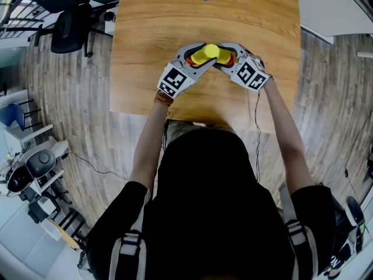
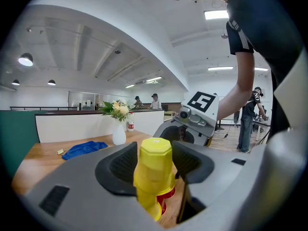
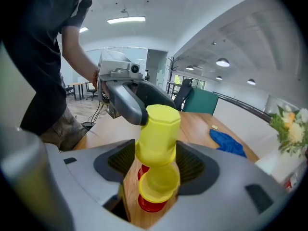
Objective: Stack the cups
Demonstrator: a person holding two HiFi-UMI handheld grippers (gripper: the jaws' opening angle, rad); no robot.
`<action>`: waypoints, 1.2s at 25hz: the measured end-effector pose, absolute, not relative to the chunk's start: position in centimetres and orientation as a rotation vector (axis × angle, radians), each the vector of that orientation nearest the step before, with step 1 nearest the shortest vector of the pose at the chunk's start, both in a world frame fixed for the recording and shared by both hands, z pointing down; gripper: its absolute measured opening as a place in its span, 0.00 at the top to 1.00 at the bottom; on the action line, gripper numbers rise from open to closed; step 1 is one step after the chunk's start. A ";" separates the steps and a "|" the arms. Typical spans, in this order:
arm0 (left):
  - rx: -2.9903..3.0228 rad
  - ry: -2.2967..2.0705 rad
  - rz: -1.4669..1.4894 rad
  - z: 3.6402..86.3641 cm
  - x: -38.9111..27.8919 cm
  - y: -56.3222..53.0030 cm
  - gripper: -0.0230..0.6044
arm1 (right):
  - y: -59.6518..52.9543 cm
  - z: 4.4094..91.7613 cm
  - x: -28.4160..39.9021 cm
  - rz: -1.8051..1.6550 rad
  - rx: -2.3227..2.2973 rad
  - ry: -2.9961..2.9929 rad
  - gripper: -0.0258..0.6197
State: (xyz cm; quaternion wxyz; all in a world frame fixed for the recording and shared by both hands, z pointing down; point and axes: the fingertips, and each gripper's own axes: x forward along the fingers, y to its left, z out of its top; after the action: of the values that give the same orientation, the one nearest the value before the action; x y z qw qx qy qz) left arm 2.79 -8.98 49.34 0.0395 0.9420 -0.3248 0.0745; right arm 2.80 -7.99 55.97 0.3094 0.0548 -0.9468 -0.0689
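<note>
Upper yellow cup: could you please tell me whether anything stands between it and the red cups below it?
Yes. A second yellow cup, tilted, sits directly under the upper yellow cup and above the red cups, so it lies between them. Nothing else visible stands in that path.

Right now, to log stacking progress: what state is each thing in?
Top yellow cup: upside down, gripped by both grippers.
Lower yellow cup: upside down, askew on red cups.
Red cups: bottom of stack, on table.
Left gripper: shut on top yellow cup.
Right gripper: shut on top yellow cup.
</note>
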 end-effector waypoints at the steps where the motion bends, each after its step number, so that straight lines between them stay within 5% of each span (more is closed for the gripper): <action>1: 2.885 -0.999 0.221 49.2 2.7 -8.9 0.59 | -7.9 55.9 2.9 -0.179 0.144 -2.507 0.53; 12: 2.786 -1.273 -0.072 42.2 -0.8 -10.6 0.58 | -9.6 48.6 5.8 -0.287 0.289 -2.611 0.52; 21: 2.648 -1.786 -0.100 34.1 -9.3 -7.1 0.60 | -8.8 37.4 1.6 -0.533 0.630 -2.801 0.53; 30: 2.579 -2.092 -0.214 33.0 -7.5 -2.3 0.86 | -5.8 34.7 1.2 -0.325 1.147 -2.889 0.70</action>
State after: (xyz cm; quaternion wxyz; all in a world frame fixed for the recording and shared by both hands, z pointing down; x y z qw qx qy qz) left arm -7.49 -2.26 33.03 -0.0931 0.7716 -0.6260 -0.0639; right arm 1.20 -5.77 34.74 0.0079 0.3671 -0.9243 -0.1038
